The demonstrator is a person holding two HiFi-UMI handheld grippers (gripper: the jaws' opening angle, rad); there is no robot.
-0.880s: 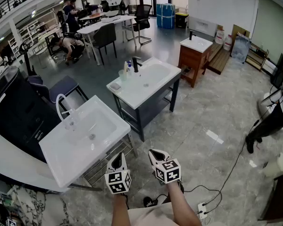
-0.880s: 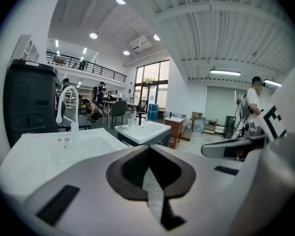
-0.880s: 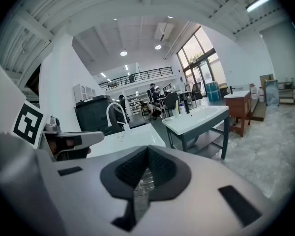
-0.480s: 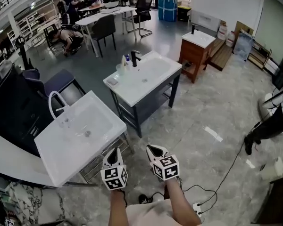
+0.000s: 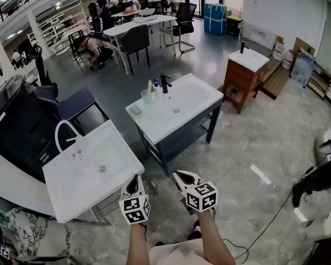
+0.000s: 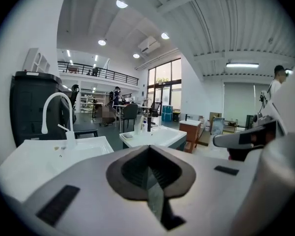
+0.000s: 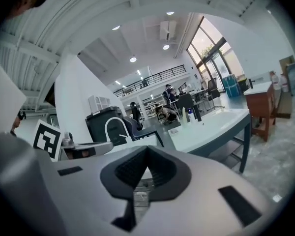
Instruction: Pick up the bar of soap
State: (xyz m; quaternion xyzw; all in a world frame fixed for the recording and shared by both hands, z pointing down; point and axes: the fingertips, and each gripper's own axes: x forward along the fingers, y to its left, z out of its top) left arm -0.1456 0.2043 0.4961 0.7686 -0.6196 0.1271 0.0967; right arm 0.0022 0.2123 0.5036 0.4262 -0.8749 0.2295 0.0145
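The left gripper (image 5: 135, 180) and the right gripper (image 5: 183, 176) are both hanging clenched on nothing, side by side over the floor just beside the near white sink (image 5: 60, 186). The small pale block that is probably the bar of soap (image 5: 135, 110) is sitting on the left corner of the dark-framed sink (image 5: 154, 128) ahead, well apart from both. Nothing of the pick-up is happening yet, so approach, opening and grasp are all remaining.

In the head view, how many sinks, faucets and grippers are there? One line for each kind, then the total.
Sinks: 3, near white sink, middle sink, wooden-cabinet sink
Faucets: 3, white faucet, middle black faucet, far black faucet
Grippers: 2, left gripper, right gripper
Total: 8
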